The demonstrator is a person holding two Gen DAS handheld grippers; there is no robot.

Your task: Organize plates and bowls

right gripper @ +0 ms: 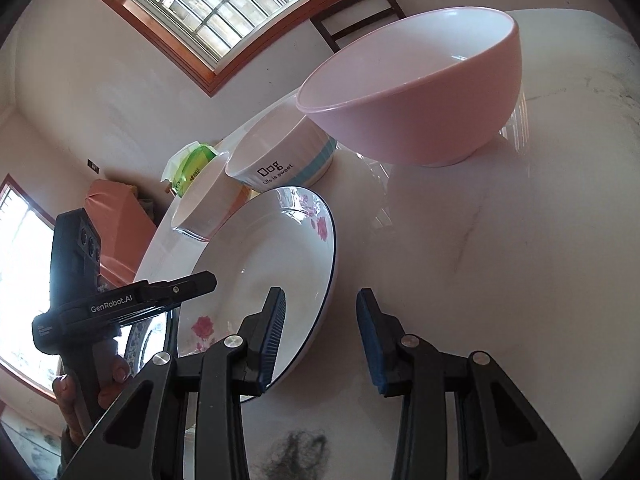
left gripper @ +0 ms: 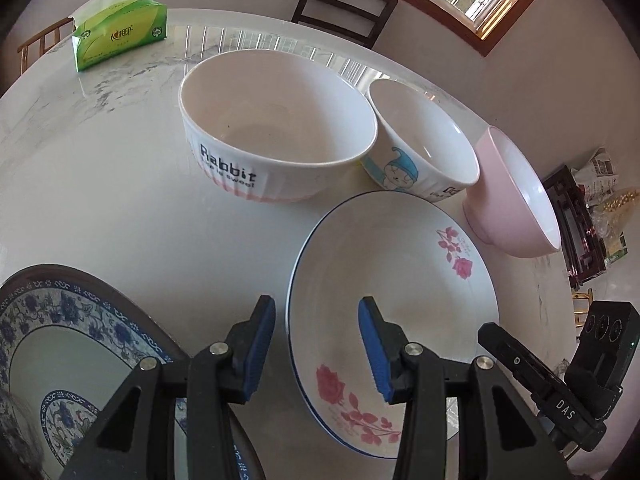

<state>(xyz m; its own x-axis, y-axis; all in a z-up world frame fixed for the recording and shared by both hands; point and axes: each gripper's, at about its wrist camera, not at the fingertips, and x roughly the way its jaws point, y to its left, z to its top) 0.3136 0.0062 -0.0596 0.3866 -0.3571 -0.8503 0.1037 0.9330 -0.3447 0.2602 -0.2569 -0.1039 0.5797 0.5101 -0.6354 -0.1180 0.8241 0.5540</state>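
Left tongs: spread astride the rose plate rim, not pinching.
Right tongs: likewise, apparently.
Risk: your uneven squeeze skids it across the counter.

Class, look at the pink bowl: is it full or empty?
Empty. The pink bowl shows a bare, clean white inside in both wrist views, with nothing in it.

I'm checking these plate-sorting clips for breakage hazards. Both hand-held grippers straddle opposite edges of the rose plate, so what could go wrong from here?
1. The left hand-held gripper and right hand-held gripper straddle the rose plate's rim, both open; uneven closing might tilt the glossy plate or let it slip.
2. The cartoon bowl sits close behind the plate, beside the pink bowl; a lifted edge could knock them.
3. The blue-patterned plate lies close beside the left hand-held gripper.
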